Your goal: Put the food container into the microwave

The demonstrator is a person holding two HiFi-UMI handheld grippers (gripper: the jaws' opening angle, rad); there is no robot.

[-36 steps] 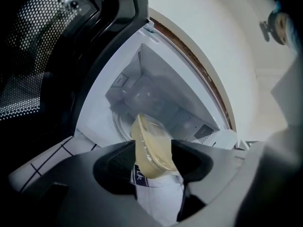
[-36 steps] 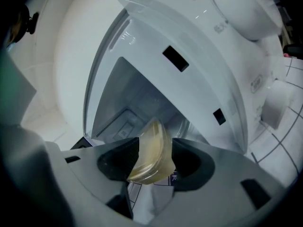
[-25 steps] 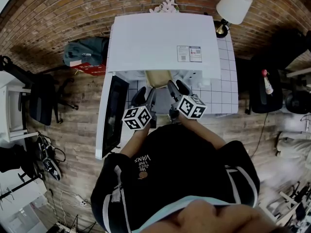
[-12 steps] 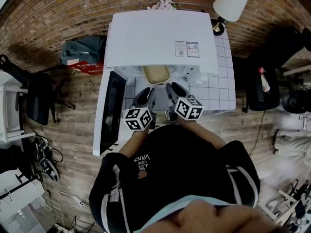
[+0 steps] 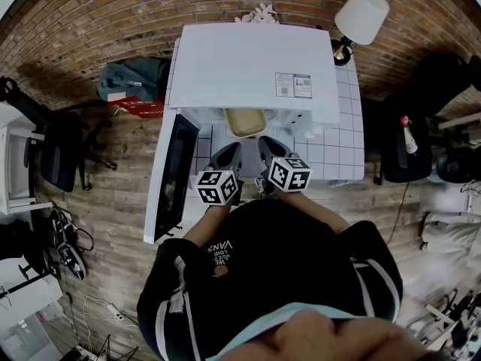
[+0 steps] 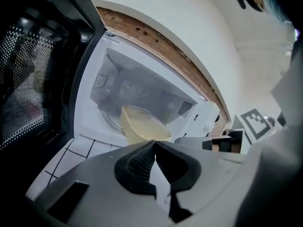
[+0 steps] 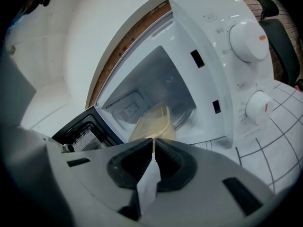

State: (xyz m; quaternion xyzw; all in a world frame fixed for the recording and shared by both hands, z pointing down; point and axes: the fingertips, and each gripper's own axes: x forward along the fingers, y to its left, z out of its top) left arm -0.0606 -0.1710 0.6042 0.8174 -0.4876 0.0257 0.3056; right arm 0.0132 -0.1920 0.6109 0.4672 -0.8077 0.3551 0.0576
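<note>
Translucent yellowish food container (image 5: 245,121) is already sitting inside the microwave (image 5: 252,66) on the desk's (image 5: 342,149) left side. The left tool (image 5: 228,156) and right tool (image 5: 267,147) are just finishing closing, empty. The door (image 5: 171,175) is hanging open.

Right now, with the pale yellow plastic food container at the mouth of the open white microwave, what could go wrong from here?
The pale yellow plastic food container sits near the front lip of the white microwave; closing the black-windowed door could strike it. The left gripper and right gripper have just closed with nothing between their jaws; pushing with shut tips might tilt or skid the container.
</note>
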